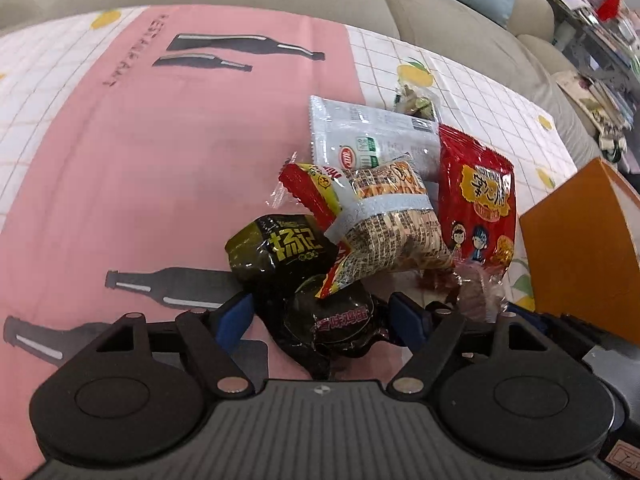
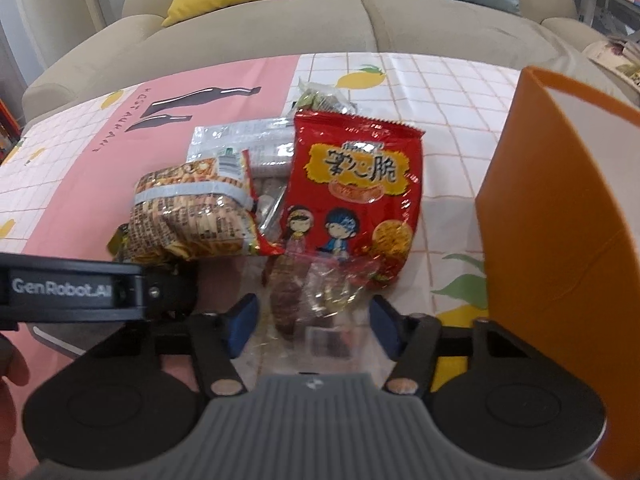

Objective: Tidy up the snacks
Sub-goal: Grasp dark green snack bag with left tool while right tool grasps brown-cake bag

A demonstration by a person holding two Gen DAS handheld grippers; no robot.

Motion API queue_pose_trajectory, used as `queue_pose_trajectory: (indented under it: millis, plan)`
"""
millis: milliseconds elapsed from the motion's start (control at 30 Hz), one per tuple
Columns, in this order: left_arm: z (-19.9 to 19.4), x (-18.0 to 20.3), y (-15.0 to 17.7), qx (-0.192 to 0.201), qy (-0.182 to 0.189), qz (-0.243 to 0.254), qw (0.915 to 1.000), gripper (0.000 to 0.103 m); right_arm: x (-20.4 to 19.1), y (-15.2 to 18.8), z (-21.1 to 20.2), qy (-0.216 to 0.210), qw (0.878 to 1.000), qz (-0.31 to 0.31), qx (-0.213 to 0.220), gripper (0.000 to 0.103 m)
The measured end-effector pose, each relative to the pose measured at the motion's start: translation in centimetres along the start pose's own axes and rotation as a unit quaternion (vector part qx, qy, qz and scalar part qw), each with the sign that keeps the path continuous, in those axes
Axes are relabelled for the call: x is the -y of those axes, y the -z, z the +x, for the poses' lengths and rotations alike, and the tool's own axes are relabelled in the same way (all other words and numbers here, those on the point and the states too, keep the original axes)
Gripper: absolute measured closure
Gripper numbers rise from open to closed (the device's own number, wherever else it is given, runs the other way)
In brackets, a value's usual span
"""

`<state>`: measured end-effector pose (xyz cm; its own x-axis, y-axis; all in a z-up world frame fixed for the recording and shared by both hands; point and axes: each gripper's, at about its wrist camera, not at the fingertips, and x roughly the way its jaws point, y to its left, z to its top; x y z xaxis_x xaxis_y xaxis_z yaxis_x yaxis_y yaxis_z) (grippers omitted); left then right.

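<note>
Beige sofa cushions (image 2: 256, 36) back a table spread with a pink-and-white checked tablecloth (image 1: 132, 152) printed with dark bottles and lemons, where a heap of snack packets sits near the cloth's right side. Seen from the left wrist camera, the left gripper (image 1: 320, 316) has its blue-padded jaws spread on either side of a dark round packet with pink lettering (image 1: 336, 320); the pads look to sit just clear of the wrapper, though contact cannot be ruled out. Just beyond it lies a black packet with yellow characters (image 1: 280, 252), and leaning over both is a tan noodle-style packet with a pale band (image 1: 392, 224). Behind that lie a silver-white packet (image 1: 360, 136) and, at the far edge of the heap, a small clear bag of green pieces (image 1: 416, 100). A large red bag with two cartoon children (image 2: 356, 192) lies beside the tan packet. From the right wrist camera, the right gripper (image 2: 312, 320) stands released, jaws wide apart around a clear packet of dark reddish-brown pieces (image 2: 308, 296) at the red bag's near end, gripping nothing. An orange box (image 2: 560, 240) stands upright just right of the heap, its pale inner wall showing.
</note>
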<state>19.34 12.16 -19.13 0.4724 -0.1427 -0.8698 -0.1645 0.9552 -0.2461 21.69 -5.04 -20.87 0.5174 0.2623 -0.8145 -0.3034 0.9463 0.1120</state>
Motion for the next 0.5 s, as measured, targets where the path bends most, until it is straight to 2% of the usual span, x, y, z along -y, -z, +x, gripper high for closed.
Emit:
queue_pose_trajectory:
  millis: [133, 267, 367, 500]
  plan:
    - [0.0, 0.8, 0.5, 0.004, -0.014, 0.025, 0.9996, 0.023, -0.4, 0.4, -0.1, 0.008, 1.0, -0.017, 0.004, 0.053]
    - [-0.1, 1.1, 0.5, -0.008, -0.021, 0.034, 0.9992, 0.031, -0.7, 0.7, -0.3, 0.009, 1.0, -0.027, -0.001, 0.055]
    - [-0.4, 1.1, 0.8, -0.017, -0.029, 0.04, 0.9986, 0.033, -0.9, 1.0, -0.6, 0.009, 0.999, -0.031, -0.008, 0.057]
    - [-0.9, 1.7, 1.3, -0.037, -0.063, 0.069, 0.995, 0.034, -1.3, 1.7, -1.1, 0.01, 0.999, -0.046, -0.019, 0.058]
